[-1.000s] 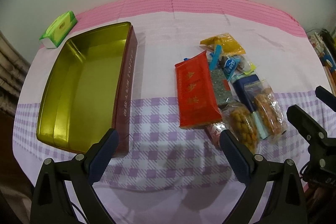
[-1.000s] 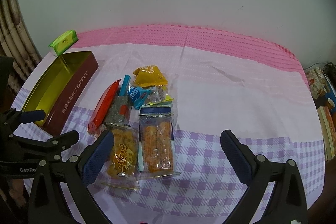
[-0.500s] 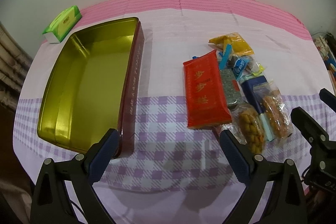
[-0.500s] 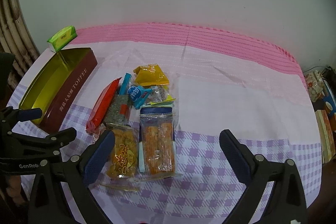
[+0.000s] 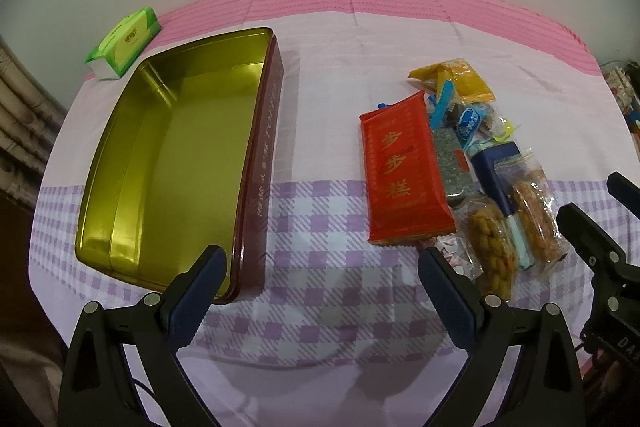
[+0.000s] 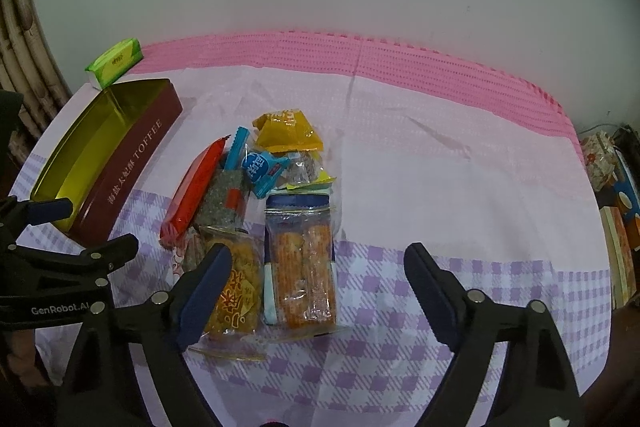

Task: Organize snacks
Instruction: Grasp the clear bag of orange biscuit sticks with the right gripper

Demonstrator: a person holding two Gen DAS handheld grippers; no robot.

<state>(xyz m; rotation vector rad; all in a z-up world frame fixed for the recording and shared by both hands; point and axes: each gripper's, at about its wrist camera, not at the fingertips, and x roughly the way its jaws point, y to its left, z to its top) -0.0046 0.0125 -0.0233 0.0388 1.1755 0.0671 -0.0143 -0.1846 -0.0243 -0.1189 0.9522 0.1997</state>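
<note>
An open gold-lined tin [image 5: 262, 147] with maroon walls lies on the left of the table, with nothing inside it. Right of it is a pile of snacks: a red packet [image 5: 400, 167], a yellow packet [image 6: 288, 131], a blue candy [image 6: 260, 167], a bag of golden nuts [image 6: 236, 291] and a clear packet of orange biscuits [image 6: 302, 275]. My left gripper [image 5: 322, 255] hangs open above the checked cloth between tin and pile. My right gripper [image 6: 318, 255] hovers over the biscuit packet, its jaws closing; the packet lies below them and the pads do not press it.
A green tissue pack [image 5: 126, 43] sits behind the tin near the wall. Boxes and clutter [image 6: 612, 195] stand beyond the table's right edge. Rattan canes [image 6: 20, 39] rise at the far left. Pink cloth [image 6: 440, 155] stretches right of the pile.
My right gripper's jaws have drawn closer together over the biscuit packet. The left gripper stays as wide as before, and both views have barely shifted.
</note>
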